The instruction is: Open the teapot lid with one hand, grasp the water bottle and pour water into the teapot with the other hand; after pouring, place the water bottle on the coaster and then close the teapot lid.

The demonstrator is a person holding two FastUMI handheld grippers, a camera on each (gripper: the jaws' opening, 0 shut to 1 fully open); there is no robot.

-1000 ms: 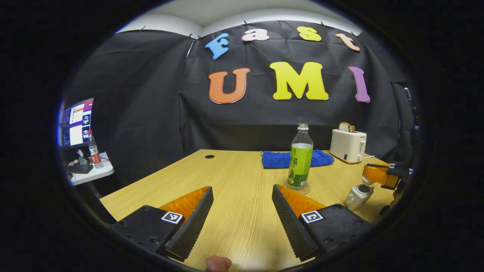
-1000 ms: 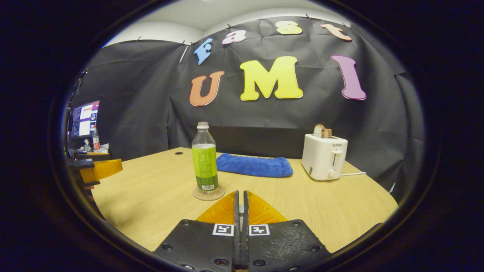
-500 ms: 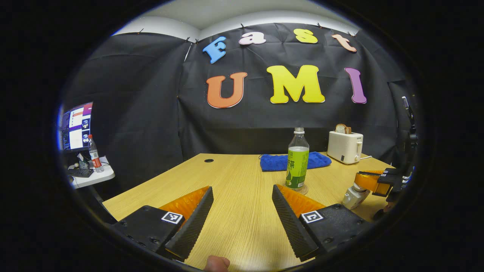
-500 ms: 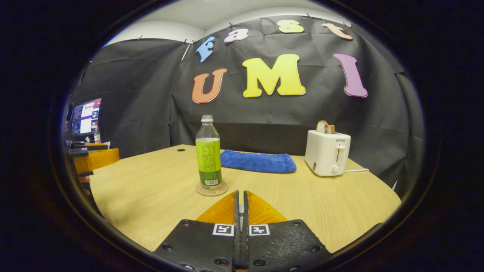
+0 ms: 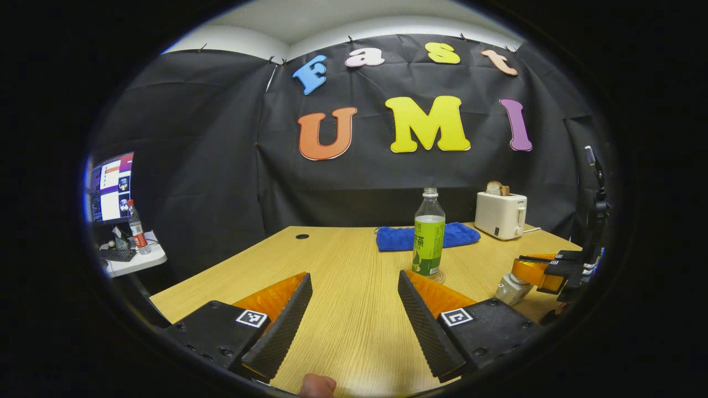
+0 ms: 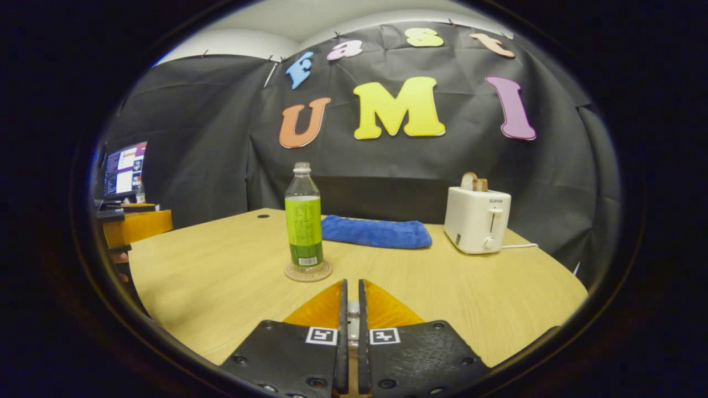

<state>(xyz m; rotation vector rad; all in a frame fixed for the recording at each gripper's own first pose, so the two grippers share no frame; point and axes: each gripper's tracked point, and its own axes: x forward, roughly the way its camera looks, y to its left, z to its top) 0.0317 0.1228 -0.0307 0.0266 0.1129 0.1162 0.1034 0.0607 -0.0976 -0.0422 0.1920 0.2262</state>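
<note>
Teapot [image 5: 511,287] sits at the table's right edge in the left gripper view, partly covered by the right gripper [image 5: 539,271], whose tips lie over its top. Lid [image 6: 350,309]: a small pale piece shows in the narrow slit between the right gripper's [image 6: 350,293] nearly closed fingers in the right gripper view; a firm grip on it cannot be confirmed. Bottle [image 6: 303,221] stands upright on the coaster [image 6: 308,272], mid-table [image 6: 221,276], uncapped. Left gripper [image 5: 354,287] released, fingers wide apart, nothing between them, above the near table edge. Behind the bottle: blue towel [image 6: 376,232], toaster [image 6: 477,218] with bread.
</note>
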